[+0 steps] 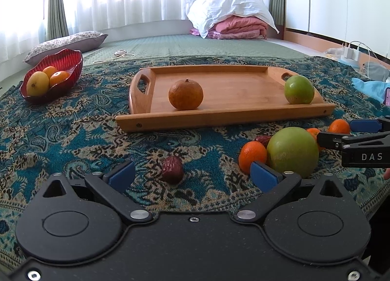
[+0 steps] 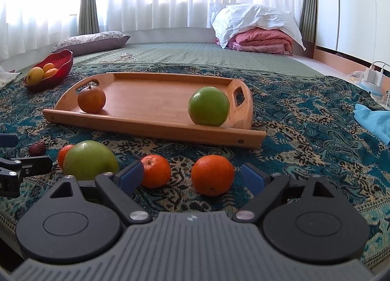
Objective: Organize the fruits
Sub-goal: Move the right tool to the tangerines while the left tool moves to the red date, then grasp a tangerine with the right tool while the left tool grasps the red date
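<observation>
A wooden tray (image 1: 219,116) (image 2: 156,125) on the patterned cloth holds a dull orange (image 1: 186,94) (image 2: 91,102) and a green apple (image 1: 299,89) (image 2: 209,106). In front of it lie a large green apple (image 1: 292,152) (image 2: 90,160), small tangerines (image 1: 252,156) (image 2: 212,175) (image 2: 156,171) and a red date (image 1: 172,169) (image 2: 37,148). My left gripper (image 1: 192,175) is open and empty, with the date between its fingers' line. My right gripper (image 2: 192,176) is open, and one tangerine sits between its fingertips; it also shows in the left wrist view (image 1: 351,132).
A red bowl (image 1: 52,76) (image 2: 50,69) with a mango and tangerines stands at the far left. A blue cloth (image 2: 373,120) lies at the right. Pillows, folded bedding (image 2: 258,27) and chargers (image 2: 375,74) lie beyond the cloth.
</observation>
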`<state>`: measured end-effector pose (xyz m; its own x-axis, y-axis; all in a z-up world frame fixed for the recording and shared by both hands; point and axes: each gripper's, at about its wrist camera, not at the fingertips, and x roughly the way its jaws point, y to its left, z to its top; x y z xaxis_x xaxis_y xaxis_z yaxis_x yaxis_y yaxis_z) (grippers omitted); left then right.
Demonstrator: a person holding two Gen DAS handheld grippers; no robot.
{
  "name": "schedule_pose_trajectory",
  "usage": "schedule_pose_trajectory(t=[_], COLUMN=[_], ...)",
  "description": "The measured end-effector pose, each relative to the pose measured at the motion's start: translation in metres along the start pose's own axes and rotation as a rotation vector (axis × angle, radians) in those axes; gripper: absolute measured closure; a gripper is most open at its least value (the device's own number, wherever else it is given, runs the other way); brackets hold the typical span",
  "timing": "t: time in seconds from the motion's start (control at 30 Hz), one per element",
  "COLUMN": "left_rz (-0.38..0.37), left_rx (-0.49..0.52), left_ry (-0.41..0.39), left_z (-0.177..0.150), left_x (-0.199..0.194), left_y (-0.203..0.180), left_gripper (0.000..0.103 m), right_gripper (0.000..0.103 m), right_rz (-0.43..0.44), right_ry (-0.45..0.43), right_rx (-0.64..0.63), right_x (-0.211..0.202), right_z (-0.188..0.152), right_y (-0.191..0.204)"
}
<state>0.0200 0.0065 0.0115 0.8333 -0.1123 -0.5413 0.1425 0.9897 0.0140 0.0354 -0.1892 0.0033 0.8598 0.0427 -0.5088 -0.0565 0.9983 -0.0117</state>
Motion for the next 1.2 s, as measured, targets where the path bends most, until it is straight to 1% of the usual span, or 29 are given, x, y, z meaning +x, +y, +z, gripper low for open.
schedule_pose_trajectory(t=[0.07, 0.1, 0.13, 0.2, 0.33, 0.37, 0.43, 0.47, 0.53, 0.67, 0.77, 0.87, 0.97, 1.03, 1.1, 1.2], left_rz=[-0.003, -0.002, 0.002, 0.007, 0.041, 0.047, 0.054, 0.051, 0.04, 0.029, 0.034, 0.038, 0.035, 0.037, 0.038, 0.035], left_rx=[-0.003, -0.004, -0.005, -0.005, -0.006, -0.002, 0.003, 0.003, -0.005, -0.035, -0.039, -0.039, -0.037, -0.033, -0.027, -0.028], left_ry=[0.0, -0.001, -0.002, -0.001, -0.014, -0.022, -0.027, -0.022, -0.004, 0.024, 0.038, 0.041, 0.039, 0.039, 0.037, 0.035], left_z=[-0.001, -0.001, -0.002, -0.002, -0.002, -0.002, -0.002, -0.001, -0.001, -0.002, -0.004, -0.004, -0.003, -0.003, -0.003, -0.002], left_x=[0.0, 0.0, -0.001, -0.001, -0.005, -0.006, -0.007, -0.007, -0.004, 0.002, 0.006, 0.009, 0.011, 0.012, 0.013, 0.013], left_y=[0.0, 0.0, 0.0, 0.0, 0.002, 0.003, 0.005, 0.006, 0.008, 0.01, 0.008, 0.007, 0.007, 0.006, 0.006, 0.007], left_gripper=[0.006, 0.009, 0.016, 0.022, 0.04, 0.042, 0.046, 0.047, 0.056, 0.058, 0.058, 0.06, 0.067, 0.075, 0.079, 0.081], right_gripper=[0.01, 0.011, 0.014, 0.018, 0.031, 0.033, 0.042, 0.044, 0.05, 0.053, 0.055, 0.056, 0.057, 0.057, 0.057, 0.057], right_rz=[0.003, 0.0, -0.003, -0.004, -0.025, -0.034, -0.047, -0.05, -0.057, -0.052, -0.05, -0.049, -0.05, -0.049, -0.049, -0.057], right_ry=[-0.001, -0.005, -0.008, -0.015, -0.028, -0.034, -0.037, -0.035, -0.03, -0.014, -0.003, 0.005, 0.01, 0.012, 0.014, 0.02], right_rx=[0.0, 0.001, 0.002, 0.005, -0.005, -0.011, -0.014, -0.012, -0.003, 0.017, 0.015, 0.01, 0.009, 0.01, 0.011, 0.009], right_x=[-0.001, -0.001, -0.002, -0.004, -0.01, -0.011, -0.014, -0.014, -0.015, -0.011, -0.007, -0.003, 0.0, 0.002, 0.004, 0.008], right_z=[-0.001, -0.002, -0.002, -0.003, -0.004, -0.005, -0.004, -0.004, -0.005, -0.006, -0.006, -0.008, -0.009, -0.009, -0.009, -0.01], right_y=[0.0, 0.0, 0.0, 0.0, -0.002, -0.003, -0.006, -0.008, -0.011, -0.013, -0.011, -0.008, -0.009, -0.009, -0.009, -0.009])
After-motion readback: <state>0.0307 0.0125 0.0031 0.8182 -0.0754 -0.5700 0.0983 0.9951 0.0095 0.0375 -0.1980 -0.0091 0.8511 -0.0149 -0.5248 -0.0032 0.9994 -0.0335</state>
